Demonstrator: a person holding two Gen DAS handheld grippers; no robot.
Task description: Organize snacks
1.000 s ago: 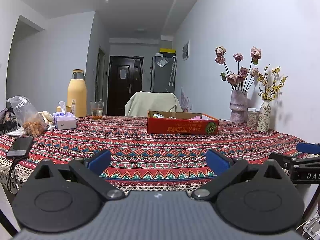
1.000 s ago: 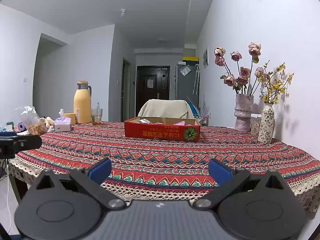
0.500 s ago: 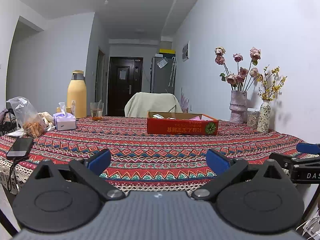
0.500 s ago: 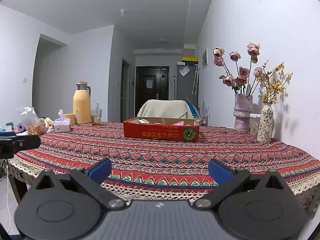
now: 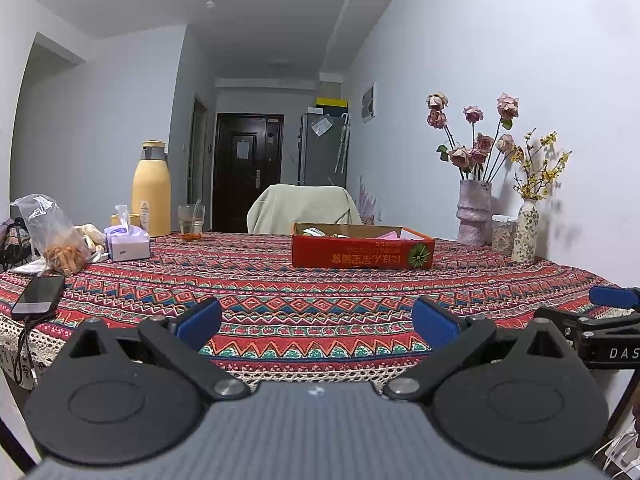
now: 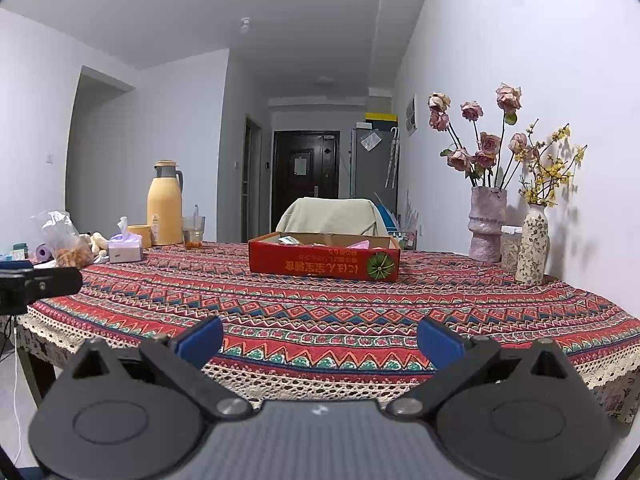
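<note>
On the patterned tablecloth (image 6: 320,304): red snack box (image 6: 324,261), vases (image 6: 486,224) right, thermos (image 6: 164,204) left; left gripper (image 5: 318,320) and right gripper (image 6: 320,338) spread apart, empty, path unobstructed.

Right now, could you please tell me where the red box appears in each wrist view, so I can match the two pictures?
Left wrist: the red box sits right of centre, mid-table, beyond the open left gripper.
Right wrist: the red box sits at about centre, beyond the open right gripper.
Shared landmark: the pink vase of roses, right of the box in both.
</note>
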